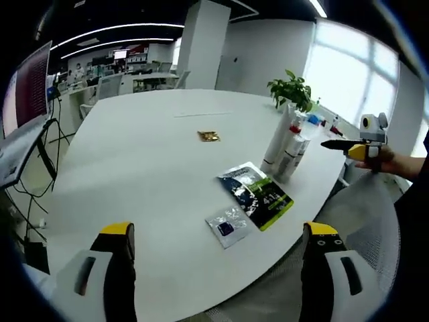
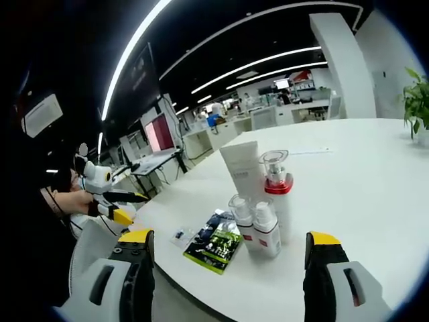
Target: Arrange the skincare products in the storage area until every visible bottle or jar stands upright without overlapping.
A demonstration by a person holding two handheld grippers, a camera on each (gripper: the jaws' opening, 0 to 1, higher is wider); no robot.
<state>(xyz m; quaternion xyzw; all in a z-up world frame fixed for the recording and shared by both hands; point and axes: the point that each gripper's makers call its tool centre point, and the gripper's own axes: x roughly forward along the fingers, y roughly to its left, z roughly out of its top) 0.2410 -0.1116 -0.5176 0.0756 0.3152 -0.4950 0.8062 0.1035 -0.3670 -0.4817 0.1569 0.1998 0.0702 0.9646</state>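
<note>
A cluster of skincare products stands upright near the white table's [image 1: 154,168] right edge: a tall white tube [image 1: 277,139] [image 2: 243,173], a pump bottle with a red collar [image 2: 277,194] and two small white bottles [image 2: 241,223] [image 2: 267,232]. My left gripper [image 1: 221,268] is open over the near table edge, well short of them; it also appears at the left [image 2: 110,201], held by a hand. My right gripper [image 2: 228,275] is open in front of the cluster, and it hovers just past the table's right edge [image 1: 362,144].
A dark and green flat packet [image 1: 255,194] [image 2: 215,245] and a small silvery sachet [image 1: 228,227] [image 2: 179,235] lie beside the bottles. A gold wrapper [image 1: 208,136] lies mid-table. A potted plant [image 1: 292,90] stands at the far edge. Desks and a monitor [image 2: 158,133] lie beyond.
</note>
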